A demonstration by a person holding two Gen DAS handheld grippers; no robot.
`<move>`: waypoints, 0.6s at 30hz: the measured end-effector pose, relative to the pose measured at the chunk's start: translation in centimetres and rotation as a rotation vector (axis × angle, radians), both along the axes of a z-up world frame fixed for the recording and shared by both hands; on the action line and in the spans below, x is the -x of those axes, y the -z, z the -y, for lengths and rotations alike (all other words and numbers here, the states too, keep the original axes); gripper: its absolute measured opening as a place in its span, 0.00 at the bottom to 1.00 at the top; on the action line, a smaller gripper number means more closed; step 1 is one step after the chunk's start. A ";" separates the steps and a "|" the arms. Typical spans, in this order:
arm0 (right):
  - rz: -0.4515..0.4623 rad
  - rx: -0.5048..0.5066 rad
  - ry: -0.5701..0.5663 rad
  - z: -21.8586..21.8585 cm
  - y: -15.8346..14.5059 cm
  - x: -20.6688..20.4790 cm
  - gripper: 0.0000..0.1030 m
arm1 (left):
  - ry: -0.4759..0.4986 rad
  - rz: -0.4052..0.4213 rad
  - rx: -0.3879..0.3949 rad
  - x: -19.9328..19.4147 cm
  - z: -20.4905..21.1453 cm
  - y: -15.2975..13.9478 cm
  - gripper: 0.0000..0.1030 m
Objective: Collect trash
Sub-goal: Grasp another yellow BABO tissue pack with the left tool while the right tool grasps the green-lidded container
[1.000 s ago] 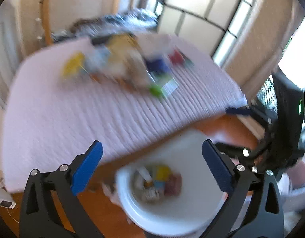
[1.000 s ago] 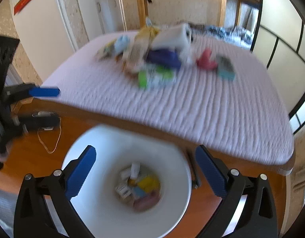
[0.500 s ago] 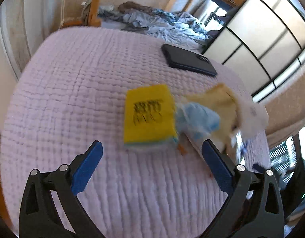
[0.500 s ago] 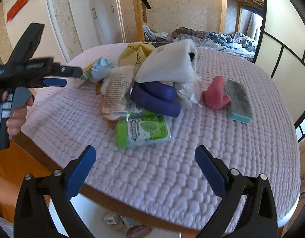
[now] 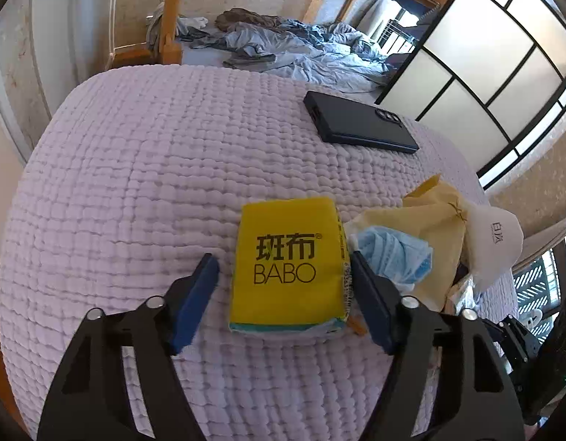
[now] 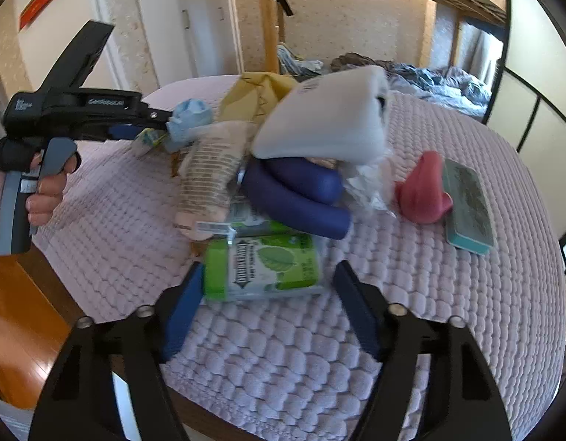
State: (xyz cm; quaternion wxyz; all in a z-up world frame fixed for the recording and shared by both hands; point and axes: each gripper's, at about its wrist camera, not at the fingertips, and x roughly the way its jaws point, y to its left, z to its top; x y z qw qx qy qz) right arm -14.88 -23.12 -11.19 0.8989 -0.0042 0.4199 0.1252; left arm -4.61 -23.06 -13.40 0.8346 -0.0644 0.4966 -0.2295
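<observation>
A yellow BABO tissue pack [image 5: 288, 262] lies on the lilac quilted table cover [image 5: 135, 183]. My left gripper [image 5: 283, 301] is open with its fingers on either side of the pack's near end. A crumpled blue face mask [image 5: 393, 253] lies just right of it. In the right wrist view a green wipes packet [image 6: 260, 268] lies at the pile's near edge. My right gripper [image 6: 266, 312] is open, with the packet's near edge between its fingertips. The left gripper also shows in the right wrist view [image 6: 73, 114], reaching into the pile's far left.
A black phone [image 5: 360, 123] lies at the far side. The pile holds a yellow paper bag [image 5: 437, 217], a white roll [image 6: 330, 125], a blue cushion [image 6: 297, 194], a pink item [image 6: 422, 191] and a teal case [image 6: 466, 205]. A white bin rim [image 6: 121, 400] shows below the table edge.
Both grippers rose from over the white bin to the tabletop. The left closed in on the yellow pack, the right on the green packet. Both have narrowed their jaws.
</observation>
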 end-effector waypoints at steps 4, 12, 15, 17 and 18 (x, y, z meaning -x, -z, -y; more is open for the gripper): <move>-0.001 -0.007 -0.004 -0.2 -0.1 0.5 0.61 | -0.012 -0.001 0.023 0.3 -0.7 -0.3 0.54; -0.019 -0.063 0.033 1.6 -0.5 1.8 0.61 | -0.014 -0.008 0.050 1.9 -1.8 -0.6 0.52; -0.024 -0.089 0.052 2.2 -0.8 2.4 0.61 | -0.015 -0.005 0.069 2.6 -2.2 -1.0 0.52; -0.023 -0.096 0.057 2.6 -1.0 2.7 0.61 | -0.017 0.002 0.074 3.0 -2.3 -1.4 0.52; -0.023 -0.097 0.059 3.0 -1.0 2.4 0.61 | -0.019 0.005 0.078 3.3 -2.4 -1.6 0.52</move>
